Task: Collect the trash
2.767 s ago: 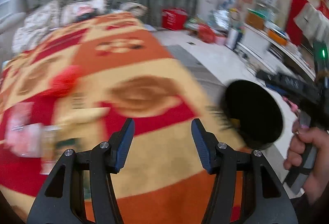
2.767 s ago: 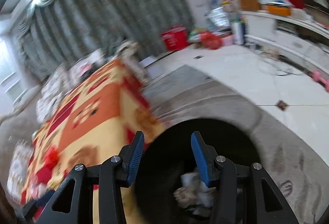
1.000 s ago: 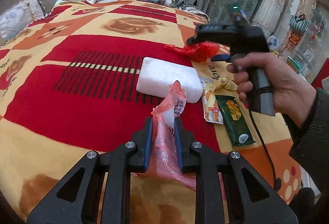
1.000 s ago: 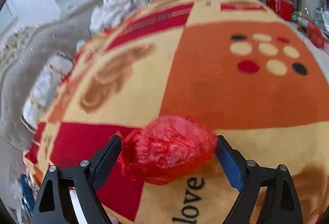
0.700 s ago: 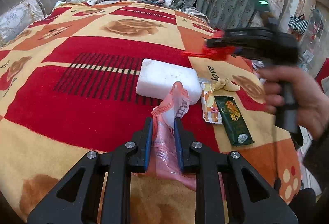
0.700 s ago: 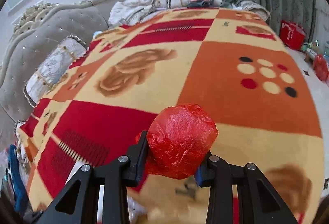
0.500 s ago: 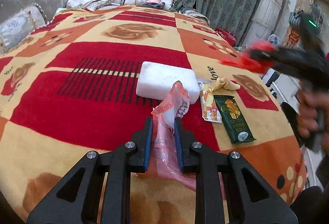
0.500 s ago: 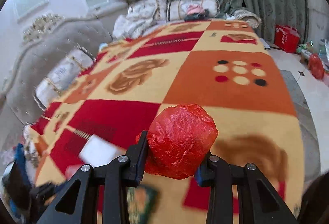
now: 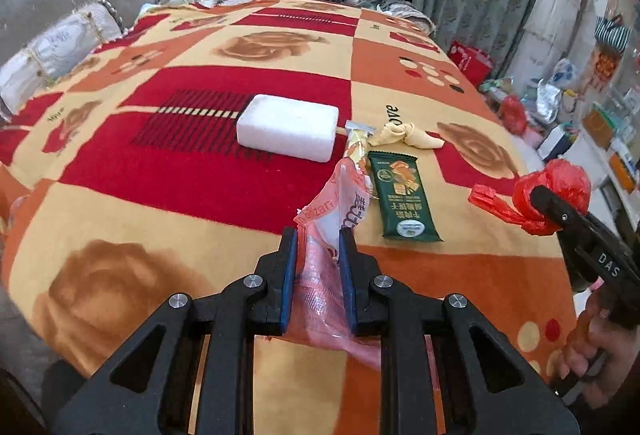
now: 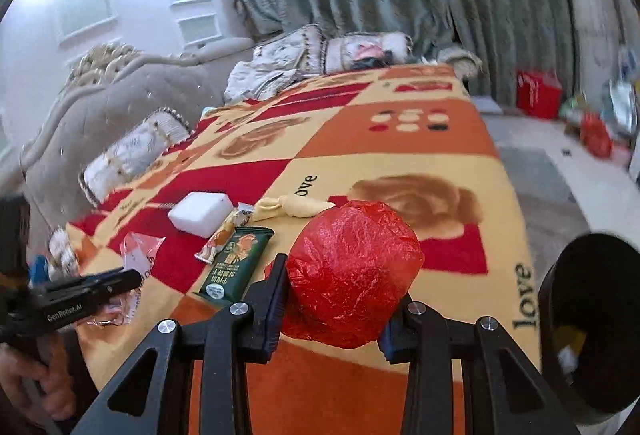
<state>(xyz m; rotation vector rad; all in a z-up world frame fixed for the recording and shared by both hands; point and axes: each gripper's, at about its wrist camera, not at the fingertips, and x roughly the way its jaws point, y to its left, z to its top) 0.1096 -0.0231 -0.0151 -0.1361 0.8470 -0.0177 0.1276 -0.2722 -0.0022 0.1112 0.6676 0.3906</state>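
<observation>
1. Carrying two pieces of trash at once, we have our right gripper (image 10: 334, 299) clamped on a crumpled red plastic bag (image 10: 354, 273), its jaws spread about as wide as the ball and pressing both sides.
2. Our left gripper (image 9: 318, 275) is nearly closed, pinching a pink plastic wrapper (image 9: 332, 235) that sticks up between the blue pads (image 9: 289, 275) above the blanket (image 9: 200, 207).
3. The black bin (image 10: 592, 319) stands off the right edge of the bed, well apart from the red bag, with some scraps visible inside.
4. To do this step well, we judge we should swing the right gripper across until the red ball hangs over the bin's mouth before letting the jaws part; the light plastic could drift or cling to a pad, so a low release seems wise.
5. The pink wrapper is limp and trails below the jaws, so we should keep a firm pinch while it travels.
6. On the blanket lie a white foam block (image 9: 288, 131), a green snack packet (image 9: 404, 203), a narrow orange packet (image 9: 358, 149) and a knotted yellow scrap (image 9: 408, 135), all close together.
7. Compared with half a second ago, the right gripper has dropped lower and nearer the bed's edge, and the bin has come into its view; a second ago its jaws were wide around the bag lying on the blanket.
8. The left grip on the pink wrapper is unchanged.
</observation>
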